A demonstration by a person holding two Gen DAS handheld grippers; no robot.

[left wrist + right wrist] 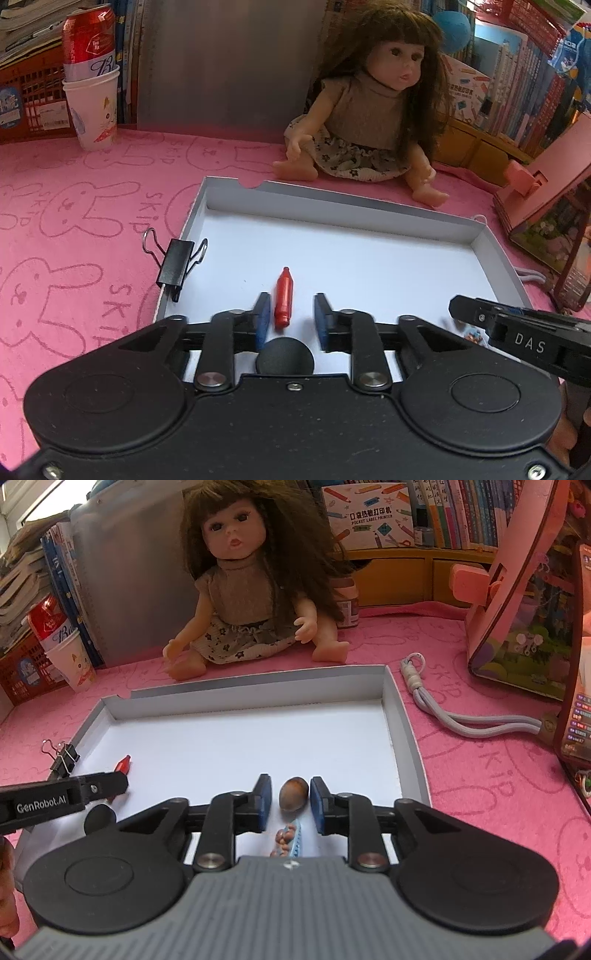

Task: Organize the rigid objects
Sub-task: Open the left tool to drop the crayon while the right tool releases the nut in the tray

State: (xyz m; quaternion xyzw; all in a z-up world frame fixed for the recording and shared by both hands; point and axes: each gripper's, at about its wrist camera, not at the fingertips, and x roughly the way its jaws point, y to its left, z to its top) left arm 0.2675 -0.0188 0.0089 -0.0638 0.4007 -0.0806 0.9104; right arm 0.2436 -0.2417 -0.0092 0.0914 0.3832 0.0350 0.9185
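Note:
A white shallow box lid (369, 254) lies on the pink cloth; it also shows in the right wrist view (258, 734). My left gripper (291, 317) is open over its near edge, and a small red crayon-like piece (283, 297) lies on the lid floor between the fingers, next to the left pad. A black round disc (285, 356) lies below it. My right gripper (290, 797) is open around a brown nut-like object (293, 793) on the lid floor. A small blue-and-brown trinket (289, 837) lies just behind it. A black binder clip (176, 264) sits on the lid's left rim.
A doll (373, 107) sits behind the lid. A red can in a paper cup (92, 77) stands at the back left. A pink stand (546, 184) is at the right. A grey lanyard (461, 716) lies right of the lid. Books line the back.

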